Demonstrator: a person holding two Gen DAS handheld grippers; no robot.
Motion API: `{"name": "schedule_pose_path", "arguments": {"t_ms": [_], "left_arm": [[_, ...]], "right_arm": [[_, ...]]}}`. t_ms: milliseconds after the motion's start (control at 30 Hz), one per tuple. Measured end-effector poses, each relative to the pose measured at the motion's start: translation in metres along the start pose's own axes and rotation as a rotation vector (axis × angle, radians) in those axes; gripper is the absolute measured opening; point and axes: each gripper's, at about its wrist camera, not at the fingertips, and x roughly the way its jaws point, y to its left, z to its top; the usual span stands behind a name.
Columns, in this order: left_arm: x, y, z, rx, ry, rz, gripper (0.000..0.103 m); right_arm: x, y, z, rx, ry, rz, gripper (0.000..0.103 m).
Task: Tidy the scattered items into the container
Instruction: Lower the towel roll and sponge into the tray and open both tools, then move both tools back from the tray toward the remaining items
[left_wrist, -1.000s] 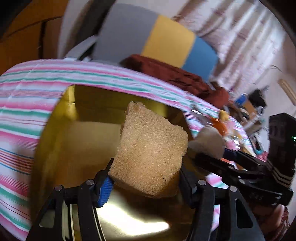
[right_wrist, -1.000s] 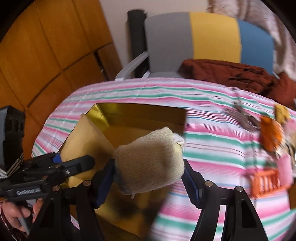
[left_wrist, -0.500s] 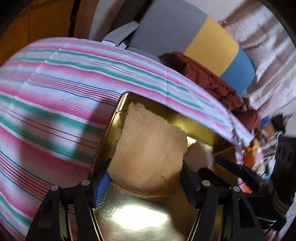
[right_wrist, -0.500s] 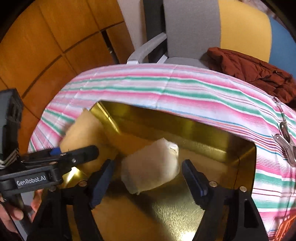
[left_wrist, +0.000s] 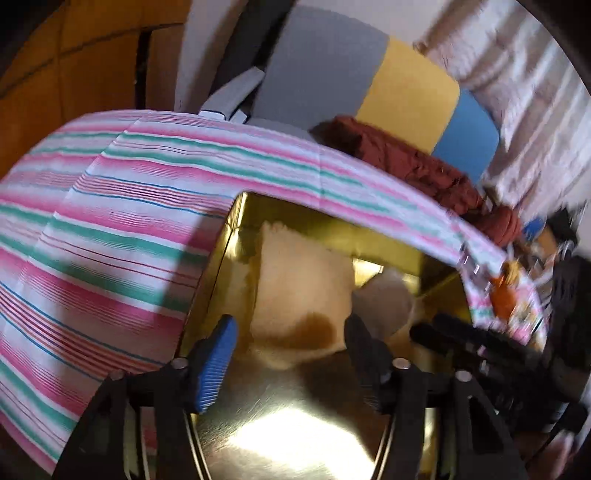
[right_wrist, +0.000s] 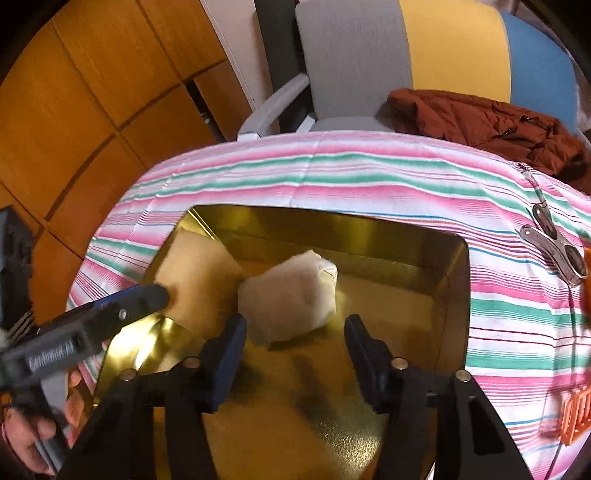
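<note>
The sponge (left_wrist: 299, 280) and rolled sock (right_wrist: 291, 295) are seen lying in the gold tin (right_wrist: 369, 225), released; the left gripper (left_wrist: 288, 354) and right gripper (right_wrist: 295, 343) are closing on nothing.

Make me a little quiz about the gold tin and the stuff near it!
1. True or false: the sponge lies inside the gold tin.
2. What sits beside the sponge in the tin: A) a rolled sock, B) a spoon, C) a cup?
3. Which metal thing lies on the striped cloth, outside the tin?

Key: 1 true. 2 A. 3 the metal clip.
</note>
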Motion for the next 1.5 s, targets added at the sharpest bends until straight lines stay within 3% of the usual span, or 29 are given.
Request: {"name": "schedule_pose_path", "arguments": {"t_ms": [267, 667, 833, 1200, 1500], "left_arm": [[-0.004, 0.006, 0.013, 0.019, -0.057, 0.124, 0.053], [-0.006, 0.029, 0.007, -0.166, -0.086, 0.003, 0.053], [-0.016, 0.027, -0.008, -0.196, -0.119, -0.028, 0.053], [-0.033, 0.001, -0.048, -0.208, -0.145, -0.095, 0.055], [-0.052, -0.053, -0.072, -0.089, -0.149, -0.154, 0.055]], "right_arm": [[0.035, -0.001, 0.011, 0.051, 0.057, 0.121, 0.051], [0.067, 0.012, 0.032, 0.012, 0.064, 0.192, 0.054], [0.044, 0.005, 0.023, 0.07, 0.029, 0.209, 0.056], [-0.023, 0.007, -0.014, 0.055, -0.063, 0.157, 0.062], [-0.086, -0.023, -0.054, 0.092, -0.17, 0.109, 0.062]]}}
